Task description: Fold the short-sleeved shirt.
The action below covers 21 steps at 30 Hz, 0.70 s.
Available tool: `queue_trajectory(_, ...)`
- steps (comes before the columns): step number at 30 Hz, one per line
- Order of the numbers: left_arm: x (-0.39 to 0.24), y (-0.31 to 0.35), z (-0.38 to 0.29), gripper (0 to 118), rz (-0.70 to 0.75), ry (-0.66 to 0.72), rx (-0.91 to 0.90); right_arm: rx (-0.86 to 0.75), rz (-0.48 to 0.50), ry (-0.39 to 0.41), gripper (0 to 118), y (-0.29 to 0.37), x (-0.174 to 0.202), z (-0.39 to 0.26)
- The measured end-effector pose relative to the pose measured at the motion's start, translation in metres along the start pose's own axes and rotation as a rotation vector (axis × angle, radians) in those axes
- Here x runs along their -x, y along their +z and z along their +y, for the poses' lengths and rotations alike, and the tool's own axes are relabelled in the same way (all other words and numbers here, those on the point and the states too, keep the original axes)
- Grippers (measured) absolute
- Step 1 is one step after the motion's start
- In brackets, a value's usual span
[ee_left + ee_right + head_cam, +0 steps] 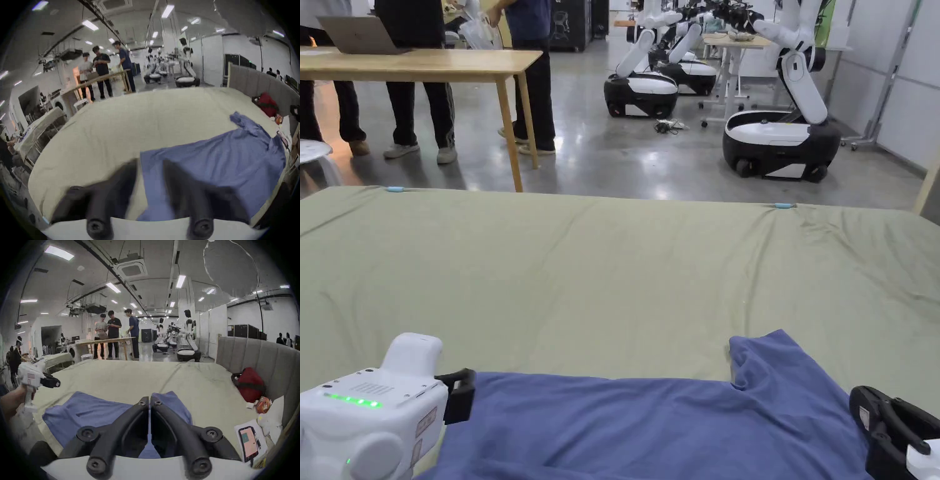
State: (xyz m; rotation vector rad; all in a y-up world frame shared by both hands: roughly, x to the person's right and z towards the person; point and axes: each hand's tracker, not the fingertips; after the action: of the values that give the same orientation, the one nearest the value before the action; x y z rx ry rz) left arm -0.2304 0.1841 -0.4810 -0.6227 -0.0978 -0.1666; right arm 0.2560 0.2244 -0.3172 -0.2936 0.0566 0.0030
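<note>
A blue short-sleeved shirt [650,425] lies spread on a bed covered with a pale green sheet [600,269], at the near edge of the bed. One sleeve [769,359] points away from the person, toward the far side of the bed; the body of the garment runs sideways, wrinkled but largely flat.

The left gripper [464,394], a white housing with a lit green indicator and black jaws, sits at the left end of the shirt. In the left gripper view its jaws stand apart, blurred, one over bare sheet and one over the shirt [211,170], with the garment's left edge in the gap; whether either jaw touches the cloth cannot be told. In the right gripper view the same tool [53,383] appears farther off, held in a hand [14,400].

The right gripper [878,415] shows at the lower right corner of the head view, beside the shirt's right end. In the right gripper view its jaws [149,400] are brought together with only a thin slit between the tips, hovering over the shirt [81,413]; no cloth is visibly caught between them.

At the right of the bed stand a padded grey headboard [259,356], a red bag [250,384] and a phone [248,443] lying on a sheet of paper. Beyond the bed, people stand at a wooden table [425,62], and white wheeled robots [781,134] stand on the polished floor.
</note>
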Motion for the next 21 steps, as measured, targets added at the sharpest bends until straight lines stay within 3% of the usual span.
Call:
queue_trajectory(1, 0.002, -0.024, 0.004, 118, 0.007, -0.004, 0.042, 0.016, -0.009, 0.000, 4, -0.005, -0.004, -0.001)
queue_trajectory(5, -0.006, -0.097, 0.015, 116, 0.070, -0.068, 0.166, 0.114, -0.014, -0.068, 4, -0.029, -0.029, -0.003)
queue_trajectory(10, -0.011, -0.153, 0.006, 109, 0.100, -0.062, 0.297, 0.239, -0.080, -0.023, 4, -0.074, -0.070, 0.004)
queue_trajectory(13, -0.017, -0.141, 0.010, 104, 0.062, -0.055, 0.300, 0.400, -0.096, -0.061, 7, -0.128, -0.102, 0.007)
queue_trajectory(15, -0.024, -0.125, 0.015, 53, -0.091, -0.041, 0.276, 0.503, -0.095, -0.052, 49, -0.173, -0.123, -0.001)
queue_trajectory(17, -0.030, -0.115, 0.020, 18, -0.010, -0.134, 0.249, 0.630, -0.057, -0.046, 98, -0.219, -0.137, -0.015)
queue_trajectory(18, -0.032, -0.112, 0.021, 9, -0.019, -0.114, 0.258, 0.684, -0.061, -0.033, 103, -0.236, -0.140, -0.022)
queue_trajectory(21, -0.031, -0.103, 0.027, 6, -0.039, -0.084, 0.239, 0.787, -0.120, 0.027, 103, -0.272, -0.138, -0.045)
